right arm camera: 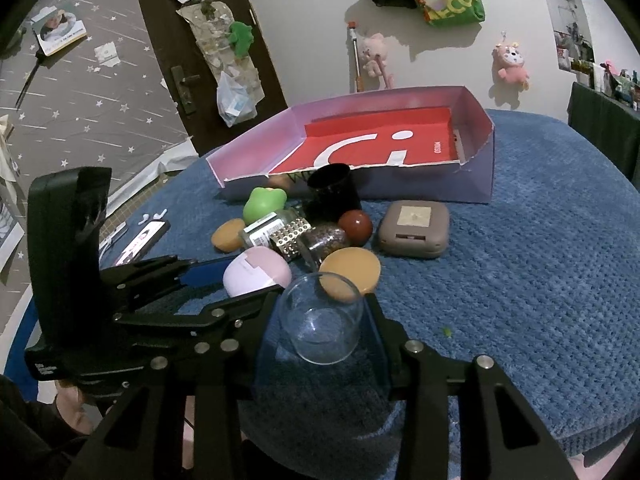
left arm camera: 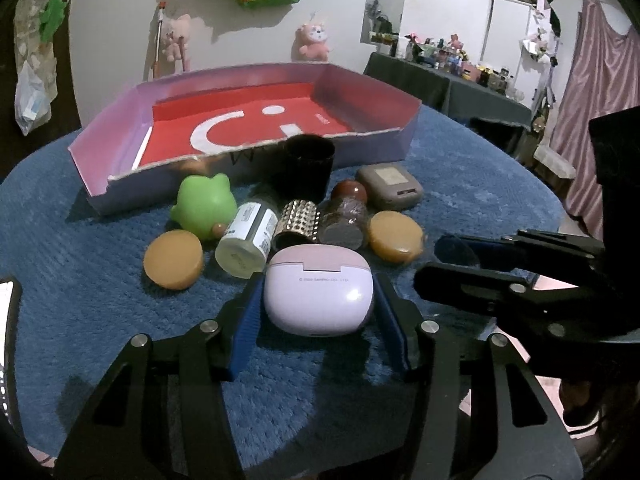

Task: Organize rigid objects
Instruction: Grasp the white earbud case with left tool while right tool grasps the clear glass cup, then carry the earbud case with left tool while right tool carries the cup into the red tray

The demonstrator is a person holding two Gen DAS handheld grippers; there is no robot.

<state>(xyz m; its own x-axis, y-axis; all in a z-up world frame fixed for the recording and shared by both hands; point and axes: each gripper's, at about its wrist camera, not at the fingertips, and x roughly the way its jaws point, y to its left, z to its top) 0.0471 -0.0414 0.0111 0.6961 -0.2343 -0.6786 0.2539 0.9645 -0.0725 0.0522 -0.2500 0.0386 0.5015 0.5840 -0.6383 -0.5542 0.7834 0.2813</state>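
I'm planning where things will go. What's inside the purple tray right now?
The purple tray shows only its red liner with a white logo; no objects are visible. Its near wall and the black cup hide the front strip of the floor.

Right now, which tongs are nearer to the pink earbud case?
Left. The left tongs straddle the pink earbud case, one finger on each side. The right tongs sit off to its right, around a clear glass cup.

Brown object (left arm camera: 195, 165) behind green frog toy (left arm camera: 204, 205) mostly hidden; black cup (left arm camera: 308, 168) covers box (left arm camera: 120, 184) lettering.
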